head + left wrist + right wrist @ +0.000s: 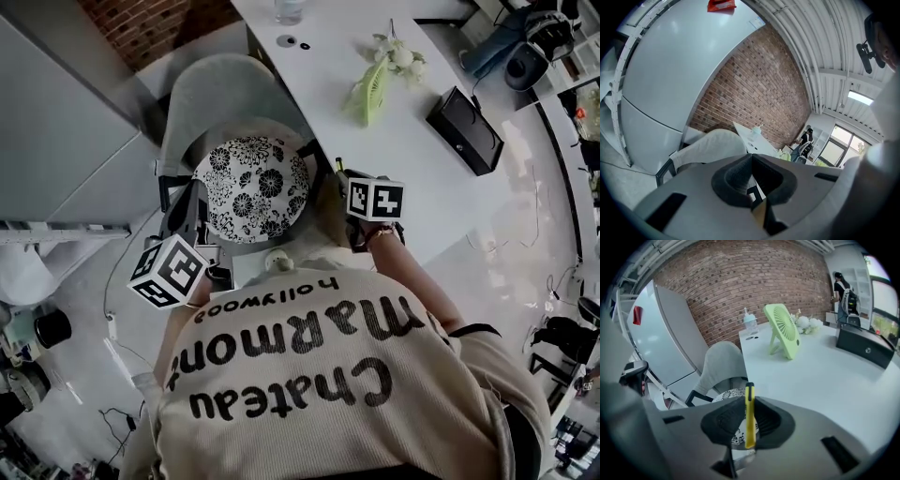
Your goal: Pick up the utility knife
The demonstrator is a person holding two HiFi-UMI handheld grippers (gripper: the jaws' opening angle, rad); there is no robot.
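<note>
A slim yellow utility knife (749, 416) stands upright between the dark pads of my right gripper (749, 401), which is shut on it. In the head view only the knife's yellow tip (338, 165) peeks out above that gripper's marker cube (376, 200), at the near edge of the white table (403, 178). My left gripper (751, 161) hangs off to the left beside a grey chair (712, 145), its pads meeting at the tip with nothing gripped. Its marker cube (169, 272) shows by the person's left shoulder. A floral cap (251, 183) hides the space between the two grippers.
On the white table (820, 376) stand a green desk fan (783, 331), a black box (867, 348), white flowers (806, 323) and a lidded cup (750, 323). The grey chair (230, 94) is at the table's end. A person (843, 291) stands far back.
</note>
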